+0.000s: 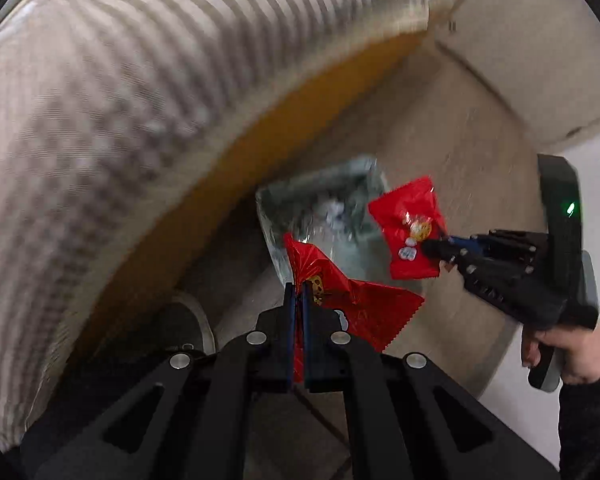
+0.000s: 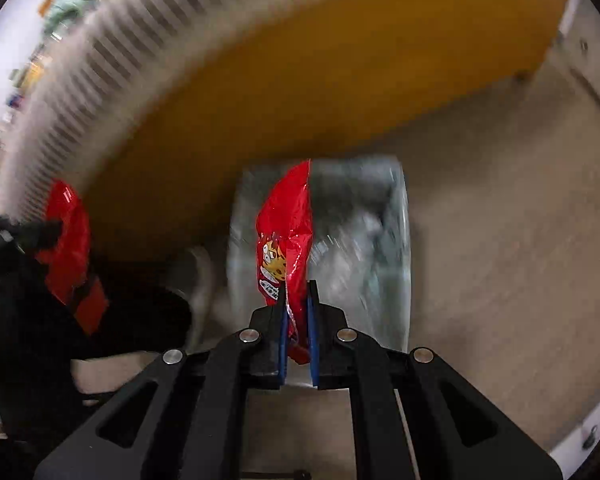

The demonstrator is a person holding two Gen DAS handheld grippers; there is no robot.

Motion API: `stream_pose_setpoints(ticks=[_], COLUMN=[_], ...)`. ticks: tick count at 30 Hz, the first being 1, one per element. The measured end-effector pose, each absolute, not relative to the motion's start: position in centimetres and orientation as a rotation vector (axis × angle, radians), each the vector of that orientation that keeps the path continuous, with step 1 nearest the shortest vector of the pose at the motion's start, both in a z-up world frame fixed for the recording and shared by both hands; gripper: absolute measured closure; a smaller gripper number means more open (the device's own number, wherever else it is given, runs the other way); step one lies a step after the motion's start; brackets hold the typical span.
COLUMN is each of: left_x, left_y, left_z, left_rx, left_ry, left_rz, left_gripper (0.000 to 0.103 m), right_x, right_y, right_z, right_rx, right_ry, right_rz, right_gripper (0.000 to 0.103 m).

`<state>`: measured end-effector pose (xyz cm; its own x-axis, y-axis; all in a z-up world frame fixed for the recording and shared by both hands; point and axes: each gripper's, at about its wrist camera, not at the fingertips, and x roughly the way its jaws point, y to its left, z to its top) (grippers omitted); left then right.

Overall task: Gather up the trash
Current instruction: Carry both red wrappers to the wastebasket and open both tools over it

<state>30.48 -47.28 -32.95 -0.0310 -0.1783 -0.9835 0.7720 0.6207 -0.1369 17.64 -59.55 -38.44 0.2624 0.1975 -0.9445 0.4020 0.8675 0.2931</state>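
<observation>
Your left hand-held gripper [image 1: 299, 292] pinches a red snack wrapper [image 1: 364, 304]; your right hand-held gripper [image 2: 297, 294] clamps a red cartoon-printed packet [image 2: 286, 236], its lettering unreadable. Both point down above the clear bin [image 2: 372, 240].

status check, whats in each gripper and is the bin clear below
Left gripper shut on torn red wrapper. Right gripper shut on red snack packet. Clear-lined bin on the floor below both, opening unobstructed. Frames blurred.

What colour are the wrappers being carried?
Red wrappers, with a cartoon printed on them; the right wrist view shows it best.
</observation>
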Motion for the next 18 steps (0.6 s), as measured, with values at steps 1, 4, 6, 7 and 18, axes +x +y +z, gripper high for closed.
stream_pose_setpoints(ticks=[1, 4, 6, 7, 18], left_x=[30.2, 29.1, 28.7, 28.6, 28.4], left_y=[-48.1, -49.9, -50.5, -50.8, -52.5], left_z=[-34.2, -37.0, -38.4, -39.3, -44.4], left_rx=[0.569, 0.631, 0.662, 0.666, 0.663], left_ry=[1.412, 1.417, 1.422, 1.436, 1.551], left_rz=[-0.831, -0.850, -0.864, -0.866, -0.837], left_gripper=[0.103, 0.103, 0.103, 0.103, 0.103], right_x=[17.3, 16.8, 16.6, 16.7, 15.3], right_y=[-59.1, -57.7, -56.8, -56.6, -58.5], right_z=[-40.2, -45.2, -48.2, -49.0, -49.5], right_rx=[0.526, 0.554, 0.582, 0.596, 0.504], right_ry=[1.344, 1.418, 1.455, 1.457, 1.461], right_rz=[-0.170, -0.180, -0.190, -0.190, -0.297], right_gripper=[0.095, 0.095, 0.094, 0.094, 0.040])
